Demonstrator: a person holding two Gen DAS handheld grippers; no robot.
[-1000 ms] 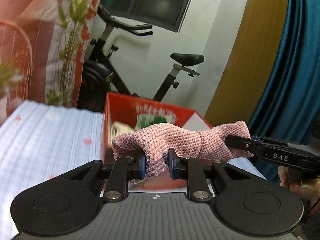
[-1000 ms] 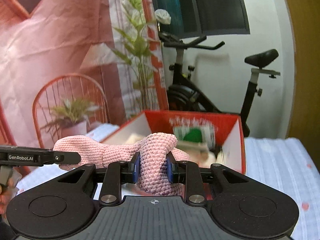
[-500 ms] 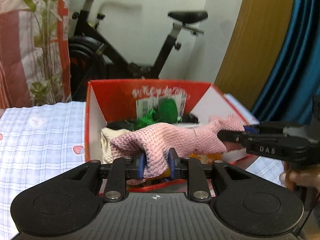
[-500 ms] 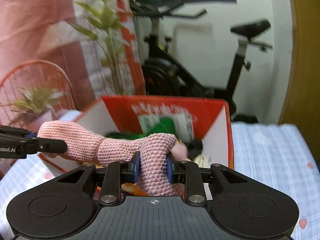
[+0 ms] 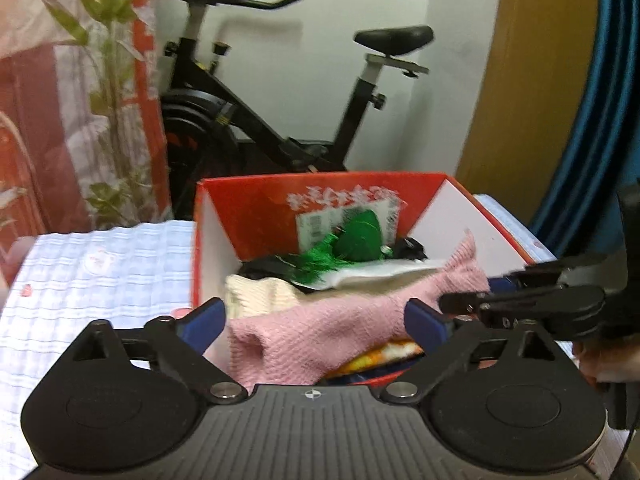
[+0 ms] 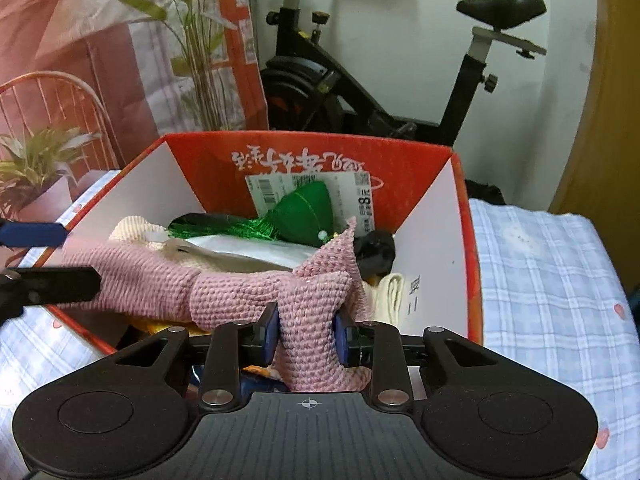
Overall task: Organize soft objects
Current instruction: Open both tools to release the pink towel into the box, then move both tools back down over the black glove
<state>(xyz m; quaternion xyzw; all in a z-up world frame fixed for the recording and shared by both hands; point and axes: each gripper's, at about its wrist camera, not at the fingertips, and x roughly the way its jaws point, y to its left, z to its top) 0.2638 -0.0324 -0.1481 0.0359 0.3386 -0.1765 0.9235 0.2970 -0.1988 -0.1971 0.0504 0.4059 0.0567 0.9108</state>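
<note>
Over the open red cardboard box hangs the pink crocheted knit piece, stretched lengthwise between the two tools. Left hand-held gripper: jaws spread wide, blue pads clear of the knit on both sides; the piece's near end lies slack between them, not held. Right hand-held gripper: jaws clamped on the opposite end of the knit, fabric bunched between the blue pads. Box contents beneath the knit: a cream knitted item, a green tasselled soft object against the printed back wall, a white folded item, a small black object, and an orange-and-yellow patterned item at the near edge. The box stands on a light blue checked cloth surface. A black exercise bike stands behind.
</note>
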